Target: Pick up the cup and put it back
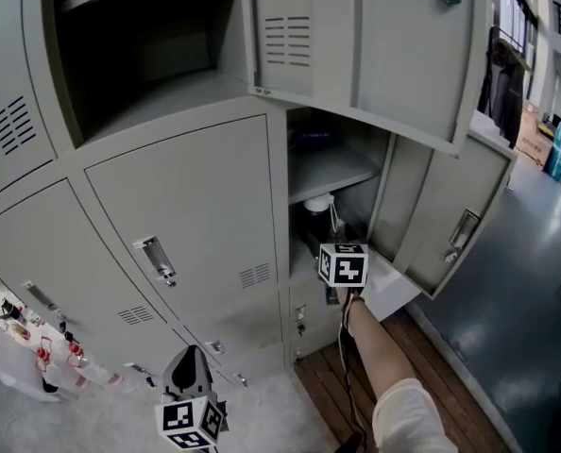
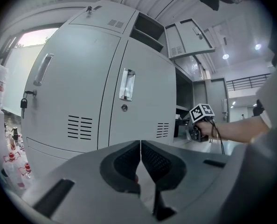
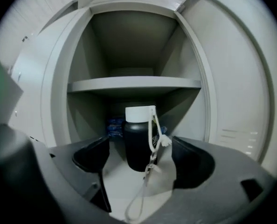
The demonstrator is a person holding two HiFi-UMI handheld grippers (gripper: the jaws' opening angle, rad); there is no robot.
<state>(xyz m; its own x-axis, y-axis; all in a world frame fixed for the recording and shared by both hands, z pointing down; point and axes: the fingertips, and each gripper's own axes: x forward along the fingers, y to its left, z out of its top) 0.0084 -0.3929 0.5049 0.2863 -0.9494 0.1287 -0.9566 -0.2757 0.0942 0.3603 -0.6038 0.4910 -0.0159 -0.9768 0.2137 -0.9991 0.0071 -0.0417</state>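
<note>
Jaws of right gripper (image 3: 138, 149) apart — cup (image 3: 135, 135) ahead, cord (image 3: 152, 133) alongside, shelf (image 3: 134, 84) above.

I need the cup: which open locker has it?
The lower right locker, its door swung right: the black cup with a white lid stands under its shelf. The upper open locker shows no cup.
</note>
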